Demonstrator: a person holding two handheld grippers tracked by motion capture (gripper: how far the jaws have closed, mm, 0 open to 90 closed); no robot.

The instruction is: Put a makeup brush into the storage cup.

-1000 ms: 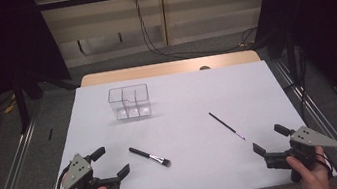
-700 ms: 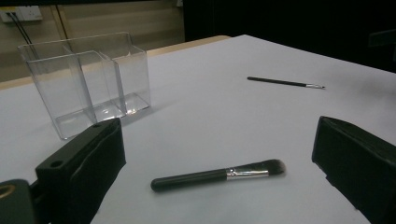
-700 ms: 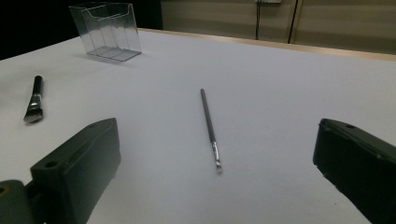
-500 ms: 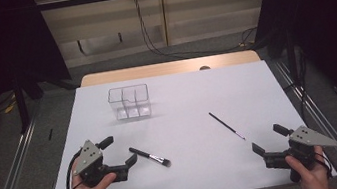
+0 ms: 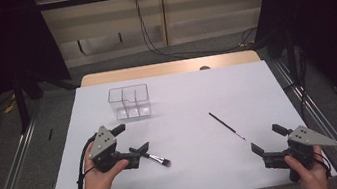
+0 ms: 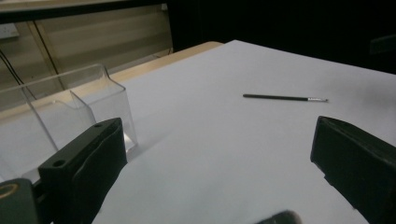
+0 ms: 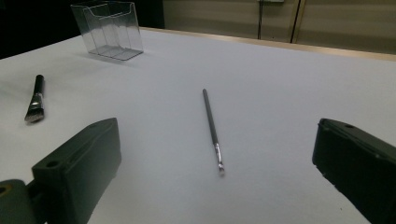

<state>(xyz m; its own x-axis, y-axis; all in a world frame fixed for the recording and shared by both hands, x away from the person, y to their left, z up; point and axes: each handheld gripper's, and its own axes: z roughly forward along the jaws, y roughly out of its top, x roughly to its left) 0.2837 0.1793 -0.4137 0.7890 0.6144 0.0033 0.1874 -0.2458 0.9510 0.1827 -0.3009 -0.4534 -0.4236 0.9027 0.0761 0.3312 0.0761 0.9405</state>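
Note:
A short black makeup brush (image 5: 154, 157) with a wide head lies on the white table (image 5: 193, 101), front left. My left gripper (image 5: 131, 139) stands open right beside the brush's handle end, its nearer jaw over that end. A blurred dark bit (image 6: 280, 217) shows at the bottom edge between its jaws (image 6: 219, 186). A thin long brush (image 5: 227, 126) lies to the right of centre. My right gripper (image 5: 268, 138) rests open near the front right edge, pointing at the thin brush (image 7: 212, 128), which lies ahead of its jaws (image 7: 215, 186).
A clear plastic organizer (image 5: 129, 102) with compartments stands at the back left of the table; it is close on the left in the left gripper view (image 6: 60, 112) and far off in the right gripper view (image 7: 109, 30). A wooden table edge (image 5: 167, 68) runs behind.
My left gripper has moved forward and to the right, up to the short brush's handle end. The right gripper and both brushes have stayed put.

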